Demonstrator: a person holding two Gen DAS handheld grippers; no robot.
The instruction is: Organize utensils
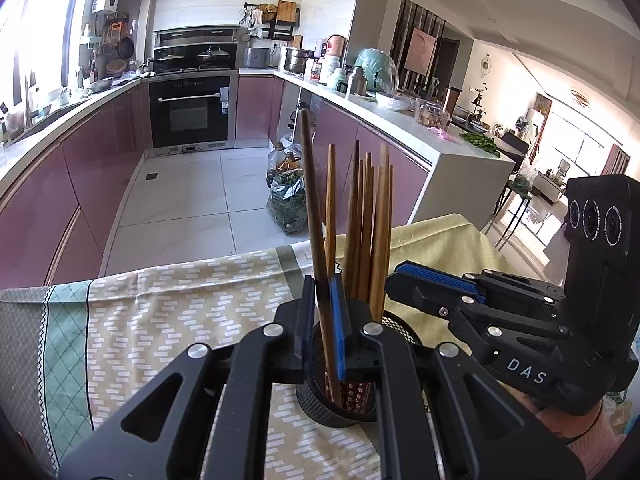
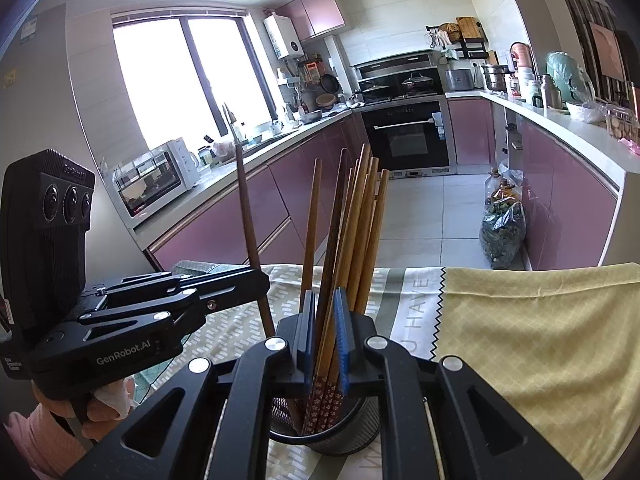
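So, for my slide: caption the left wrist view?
Left tool clamps a dark chopstick standing in the mesh holder.

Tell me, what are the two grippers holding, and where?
Left gripper pinches one dark brown wooden chopstick partway up. Right gripper clamps several wooden chopsticks above their patterned ends.

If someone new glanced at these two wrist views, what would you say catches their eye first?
First, the bundle of brown wooden chopsticks standing in the black mesh metal cup on the patterned tablecloth at bottom centre. The left gripper pinches one dark chopstick over the cup, while the right gripper closes around several in the bundle. Behind them stands the black built-in oven among mauve cabinets.
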